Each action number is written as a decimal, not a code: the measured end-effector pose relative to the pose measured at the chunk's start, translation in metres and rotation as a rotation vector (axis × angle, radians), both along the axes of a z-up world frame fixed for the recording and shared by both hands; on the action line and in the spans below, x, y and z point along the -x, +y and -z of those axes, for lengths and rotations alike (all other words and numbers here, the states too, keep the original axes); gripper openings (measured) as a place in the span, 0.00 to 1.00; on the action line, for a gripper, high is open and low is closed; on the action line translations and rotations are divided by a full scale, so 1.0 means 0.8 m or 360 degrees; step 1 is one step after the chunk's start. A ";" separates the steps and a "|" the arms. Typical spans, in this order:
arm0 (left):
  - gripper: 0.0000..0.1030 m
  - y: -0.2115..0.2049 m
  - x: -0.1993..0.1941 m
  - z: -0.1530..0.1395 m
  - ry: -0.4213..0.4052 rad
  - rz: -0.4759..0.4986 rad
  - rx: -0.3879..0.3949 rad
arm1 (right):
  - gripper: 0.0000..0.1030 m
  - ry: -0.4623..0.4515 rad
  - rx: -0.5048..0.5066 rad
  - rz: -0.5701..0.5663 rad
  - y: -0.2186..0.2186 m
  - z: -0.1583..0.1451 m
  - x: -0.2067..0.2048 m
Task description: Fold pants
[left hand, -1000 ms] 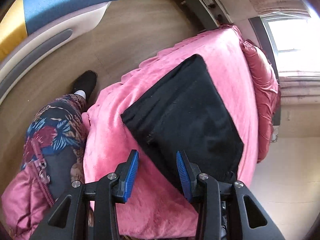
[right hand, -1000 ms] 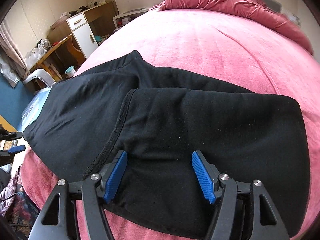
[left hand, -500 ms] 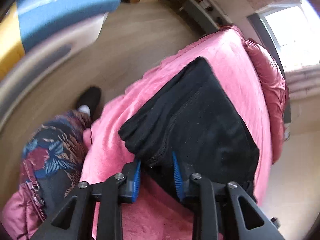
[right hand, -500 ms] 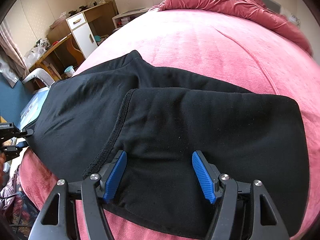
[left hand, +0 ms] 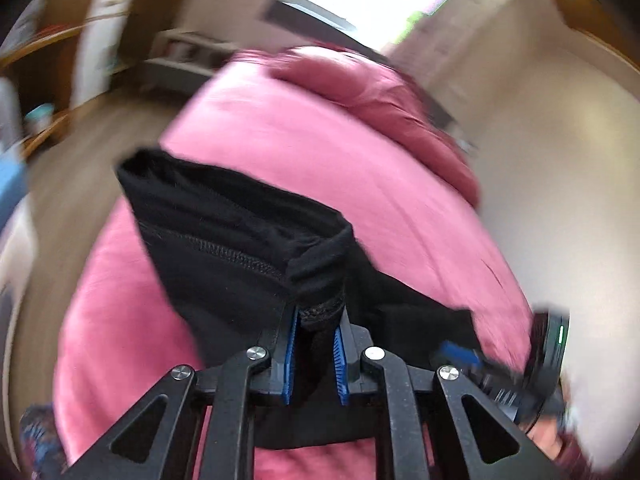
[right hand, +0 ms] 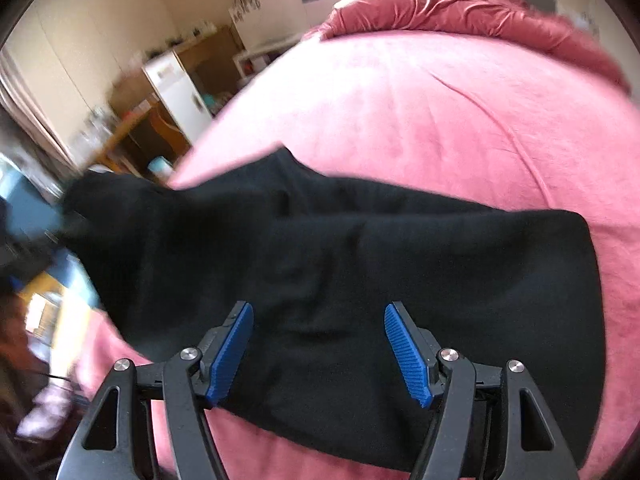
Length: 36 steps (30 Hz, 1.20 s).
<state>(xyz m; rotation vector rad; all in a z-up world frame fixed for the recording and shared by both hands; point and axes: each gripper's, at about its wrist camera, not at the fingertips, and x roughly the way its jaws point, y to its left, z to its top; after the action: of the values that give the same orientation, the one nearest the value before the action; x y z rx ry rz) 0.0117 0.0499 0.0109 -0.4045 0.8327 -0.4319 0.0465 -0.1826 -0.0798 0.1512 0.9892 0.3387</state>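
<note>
Black pants (right hand: pixel 360 264) lie partly folded across a pink bed (right hand: pixel 440 112). My left gripper (left hand: pixel 316 320) is shut on the bunched edge of the pants (left hand: pixel 224 232) and holds that end lifted off the bed; the view is blurred. In the right wrist view the lifted end (right hand: pixel 104 200) rises at the left. My right gripper (right hand: pixel 318 340) is open just above the near part of the pants, with cloth between its blue pads (right hand: pixel 404 356). The right gripper also shows blurred at the lower right of the left wrist view (left hand: pixel 460 354).
A crumpled pink duvet (right hand: pixel 460 4) lies at the far end of the bed. A wooden desk with a white drawer unit (right hand: pixel 176 88) stands by the left side of the bed. Wooden floor (left hand: pixel 100 144) lies to the left.
My left gripper shut on the pants' edge and lifted it, swinging round toward the bed's far end. My right gripper stayed open over the pants, and its view tilted a little.
</note>
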 end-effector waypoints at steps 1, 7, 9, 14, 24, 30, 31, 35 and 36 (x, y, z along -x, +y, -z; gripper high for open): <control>0.15 -0.012 -0.001 0.000 -0.0013 0.0059 -0.0015 | 0.70 0.0020 -0.0138 -0.0030 -0.006 -0.009 -0.005; 0.15 -0.078 0.006 0.019 -0.0029 0.0400 -0.0127 | 0.83 0.0123 -0.0623 -0.0253 0.010 -0.032 -0.040; 0.15 -0.086 0.008 0.022 -0.0023 0.0440 -0.0148 | 0.83 0.0159 -0.0662 -0.0315 0.028 -0.031 -0.053; 0.15 -0.094 0.008 0.022 -0.0035 0.0469 -0.0184 | 0.83 0.0292 -0.0567 -0.0372 0.075 0.000 -0.089; 0.22 -0.078 0.018 0.009 -0.0052 0.0495 -0.0138 | 0.15 0.0324 -0.0311 -0.0581 0.141 0.019 -0.103; 0.27 0.008 0.019 -0.024 -0.0107 0.0305 0.0206 | 0.14 0.0183 -0.0391 -0.0507 0.116 -0.029 -0.097; 0.27 0.020 0.015 -0.023 -0.0093 0.0242 0.0203 | 0.14 0.0155 -0.0414 -0.0501 0.110 -0.039 -0.092; 0.27 0.031 0.005 -0.010 -0.0052 0.0141 0.0132 | 0.14 0.0044 -0.0454 -0.0457 0.079 -0.084 -0.066; 0.27 0.024 0.003 -0.007 -0.0044 0.0149 0.0106 | 0.14 0.0021 -0.0464 -0.0438 0.071 -0.092 -0.059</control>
<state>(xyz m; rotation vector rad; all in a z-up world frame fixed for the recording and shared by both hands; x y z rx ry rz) 0.0095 0.0687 0.0167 -0.4214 0.8142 -0.5522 0.0933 -0.1257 -0.0060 0.2826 0.9710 0.7357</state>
